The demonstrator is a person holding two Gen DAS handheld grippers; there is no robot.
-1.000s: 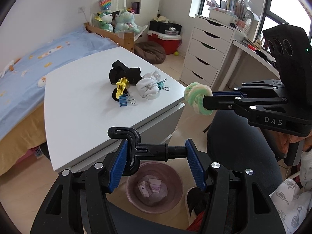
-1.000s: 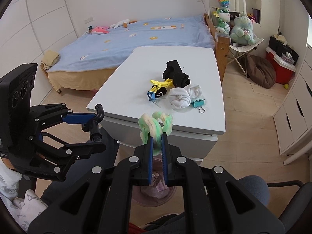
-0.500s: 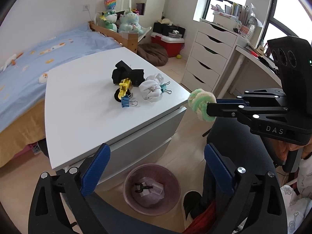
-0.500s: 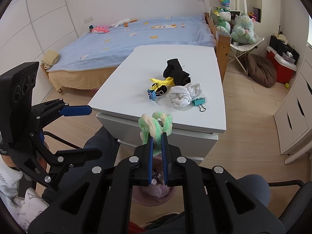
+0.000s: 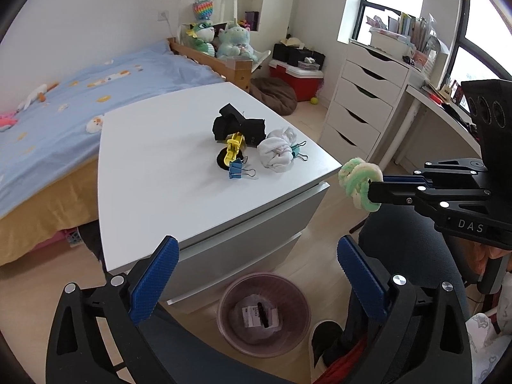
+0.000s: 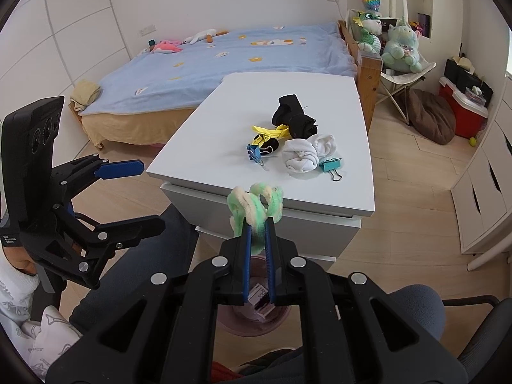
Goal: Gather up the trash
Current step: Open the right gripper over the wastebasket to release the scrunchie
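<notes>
My left gripper (image 5: 256,268) is open and empty above the pink trash bin (image 5: 224,313) on the floor; a black hook and paper scraps lie in the bin. My right gripper (image 6: 258,224) is shut on a green-and-cream fuzzy ring (image 6: 254,203), held off the table's near edge; the ring also shows in the left wrist view (image 5: 360,187). On the white table (image 5: 153,166) lie a black cloth (image 5: 238,124), a yellow clip (image 5: 233,150), a blue binder clip (image 5: 236,169), a white sock ball (image 5: 276,153) and a teal binder clip (image 5: 296,152).
A bed (image 5: 48,112) borders the table on the left. A white drawer unit (image 5: 361,108) and desk (image 5: 441,112) stand to the right. A dark office chair (image 5: 409,249) is close to the bin. A red cooler (image 5: 296,76) stands at the back.
My left gripper opened and dropped the black hook, which now lies in the bin. The left gripper lifted slightly. My right gripper holds the fuzzy ring nearly still.
</notes>
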